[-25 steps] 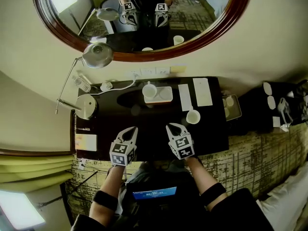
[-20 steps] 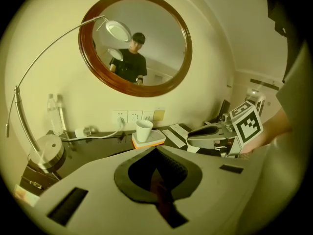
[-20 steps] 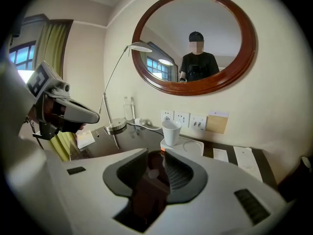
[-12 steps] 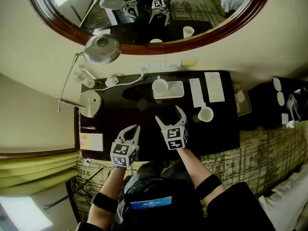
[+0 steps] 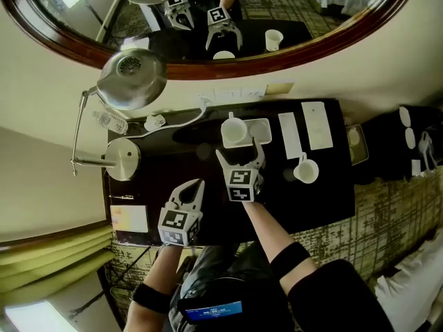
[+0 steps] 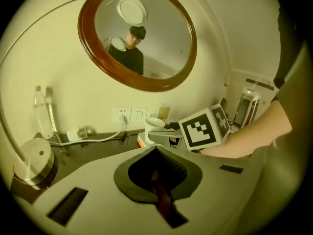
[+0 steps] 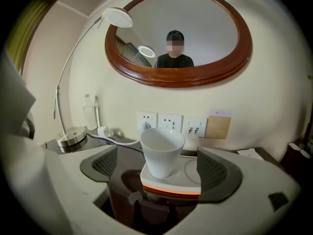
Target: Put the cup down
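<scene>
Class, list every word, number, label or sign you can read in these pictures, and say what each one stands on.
No text here can be read.
Two white cards on the desk: print too small.
Yellow label beside the wall sockets: blank or too blurred to tell.
Blue screen at the bottom of the head view: blurred.
Marker cubes: square patterns only, no letters.

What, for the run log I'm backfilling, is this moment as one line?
right gripper: jaws just opened wide, nothing between | cup: upright on tray, ungripped | left gripper: shut, empty
</scene>
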